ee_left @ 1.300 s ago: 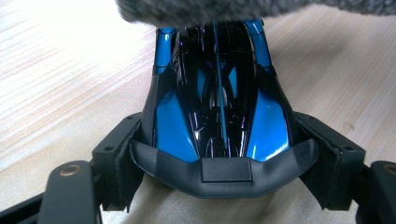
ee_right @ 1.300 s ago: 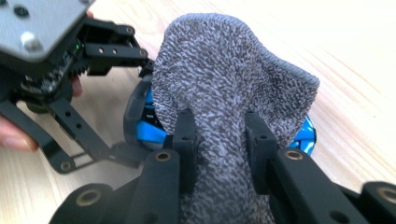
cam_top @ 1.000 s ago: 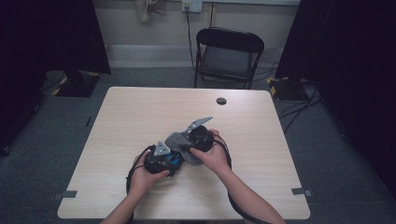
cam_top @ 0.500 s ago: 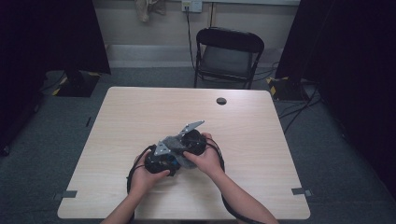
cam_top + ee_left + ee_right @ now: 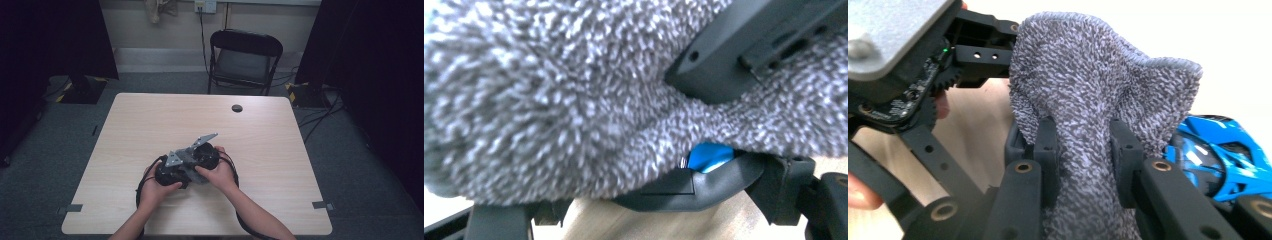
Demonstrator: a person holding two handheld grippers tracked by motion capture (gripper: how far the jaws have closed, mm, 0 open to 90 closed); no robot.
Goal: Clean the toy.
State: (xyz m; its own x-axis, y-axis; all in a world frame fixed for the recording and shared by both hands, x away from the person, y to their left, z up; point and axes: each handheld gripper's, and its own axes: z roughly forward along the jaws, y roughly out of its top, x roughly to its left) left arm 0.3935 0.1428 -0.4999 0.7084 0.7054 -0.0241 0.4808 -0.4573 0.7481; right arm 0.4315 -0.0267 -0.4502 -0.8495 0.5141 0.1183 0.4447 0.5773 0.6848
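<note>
A big table with a pale wooden top [image 5: 150, 125] takes up the middle of the high view, with grey carpet all around it. Behind the far edge of the table stands a black folding chair [image 5: 244, 59]. Near the front of the table a person reaches in with both arms, and the two hands sit close together. The left hand [image 5: 156, 189] holds the left gripper [image 5: 170, 172], and the right hand [image 5: 220, 172] holds the right gripper [image 5: 202, 156], which has a grey three-cornered plate on top. Black cables loop around the hands on the table. Between the two grippers is a fuzzy grey cloth [image 5: 1083, 110], soft and bumpy like a towel. In the right gripper view the cloth stands up in a bunched fold, and the two black jaws are squeezed tight on it, one on each side. In the left gripper view the same cloth [image 5: 549, 95] is very close and blurry, and I cannot tell how that gripper's jaws stand. Just beside the cloth, in the right gripper view, is a shiny blue plastic thing [image 5: 1218, 150]; a bit of it [image 5: 708, 156] peeks out under the cloth in the left gripper view too. Far back on the table lies a small round black disc [image 5: 237, 108], well apart from the hands.
</note>
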